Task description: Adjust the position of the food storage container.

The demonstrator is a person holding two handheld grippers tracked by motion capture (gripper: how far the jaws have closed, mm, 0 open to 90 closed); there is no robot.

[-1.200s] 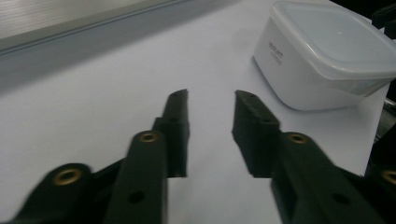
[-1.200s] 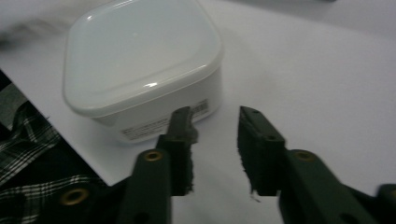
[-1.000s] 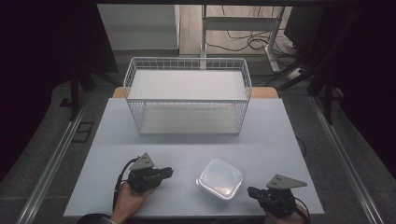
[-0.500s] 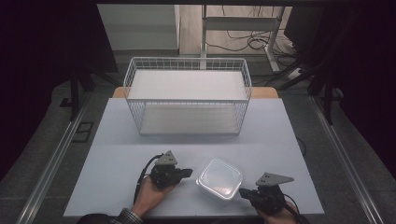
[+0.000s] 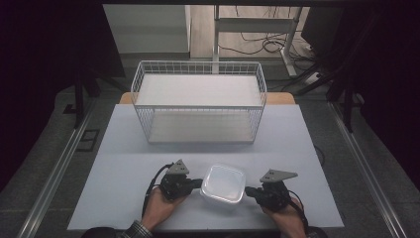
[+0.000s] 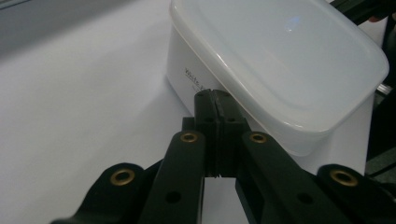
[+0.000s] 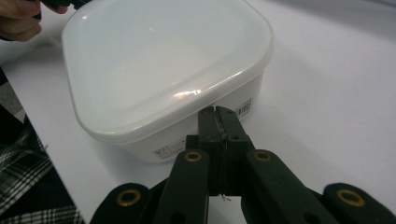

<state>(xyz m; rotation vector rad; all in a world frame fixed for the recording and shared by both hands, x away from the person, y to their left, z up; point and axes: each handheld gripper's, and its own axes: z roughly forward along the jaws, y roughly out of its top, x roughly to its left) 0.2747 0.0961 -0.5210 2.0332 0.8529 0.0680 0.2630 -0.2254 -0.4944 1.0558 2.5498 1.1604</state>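
- High view: a white lidded box [image 5: 224,184] sits on the near part of the white table [image 5: 124,163], between the two hands. Farther back on the table stands a white wire basket [image 5: 199,101], well apart from the box.
- High view: the left claw [image 5: 197,183] points right at the box's left side, its tip at the box wall; the left hand [image 5: 161,208] holds it from below. The right claw [image 5: 249,191] points left at the box's right side, just beside the wall; the right hand [image 5: 285,215] grips it near the table's front edge. Each carries a grey three-cornered plate on top.
- Left gripper view: the left claw [image 6: 215,95] has its two jaws pressed together with nothing between them. The tip sits against the box [image 6: 280,60] wall, just under the overhanging lid rim. The box stands flat on the table [image 6: 70,116], lid on.
- Right gripper view: the right claw [image 7: 215,112] is likewise pressed together and pinches nothing. Its tip is at the box [image 7: 163,65] wall below the lid rim, by a small printed label; whether it touches I cannot tell. The other hand [image 7: 18,21] shows at the top left, beyond the box. A checked sleeve [image 7: 23,186] is at the lower left.
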